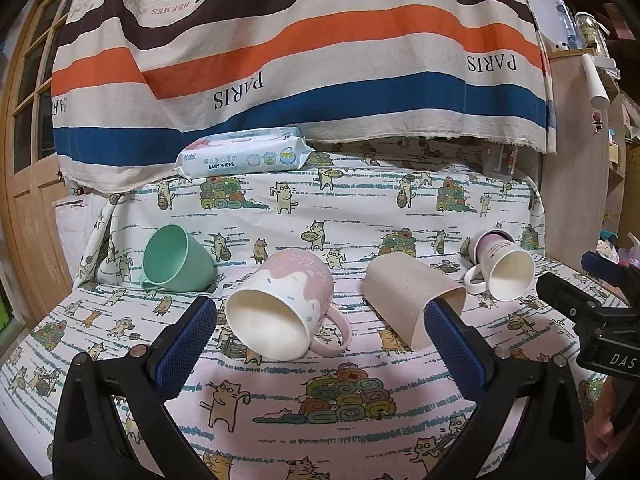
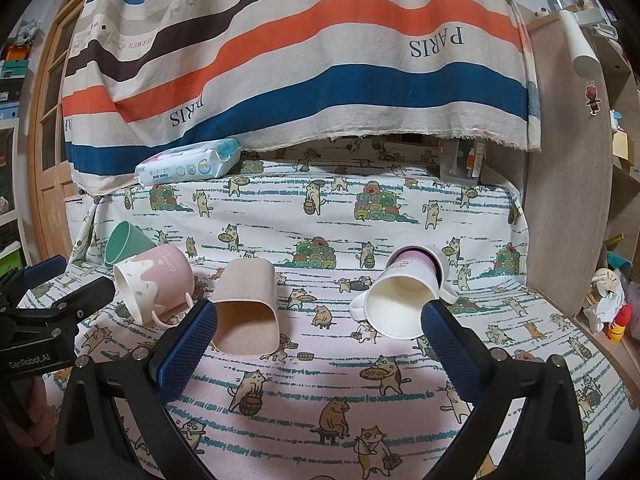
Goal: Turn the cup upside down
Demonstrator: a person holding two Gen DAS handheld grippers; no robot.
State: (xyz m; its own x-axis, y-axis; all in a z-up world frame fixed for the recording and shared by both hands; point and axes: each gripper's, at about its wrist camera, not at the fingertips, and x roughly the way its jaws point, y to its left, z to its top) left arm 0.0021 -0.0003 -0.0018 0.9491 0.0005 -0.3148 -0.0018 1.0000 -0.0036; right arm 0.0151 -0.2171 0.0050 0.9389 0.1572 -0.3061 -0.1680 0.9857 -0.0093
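Four cups lie tipped on their sides in a row across a cat-print tablecloth [image 1: 360,208], none yet turned mouth-down. From left to right: a mint-green plastic mug [image 1: 176,260], a pink-and-white ceramic mug with sprinkle pattern [image 1: 280,304], a beige handleless tumbler with squared mouth [image 1: 412,300], and a white-and-purple mug with a loop handle [image 1: 504,268]. All four mouths open toward the cameras, so each long axis runs roughly front to back, rims nearest the tongs.

The task sentence does not say which cup; judging by position, the pink-and-white mug is the likeliest target of the left gripper [image 1: 320,344], lying straight ahead of it, between its blue-padded fingers [image 1: 184,344], rim tilted slightly left and handle to the right. The left gripper is spread wide and holds nothing.

The right gripper [image 2: 320,344] is likewise spread wide and empty; the beige tumbler [image 2: 246,312] lies just ahead of its left pad and the white-and-purple mug [image 2: 404,300] just ahead of its right pad, with bare cloth between. The pink mug [image 2: 152,284] is off to its left, so the left tool looks nearer to that mug.

Behind, a pack of baby wipes [image 1: 244,154] rests on a raised ledge beneath a striped hanging cloth [image 1: 300,40].
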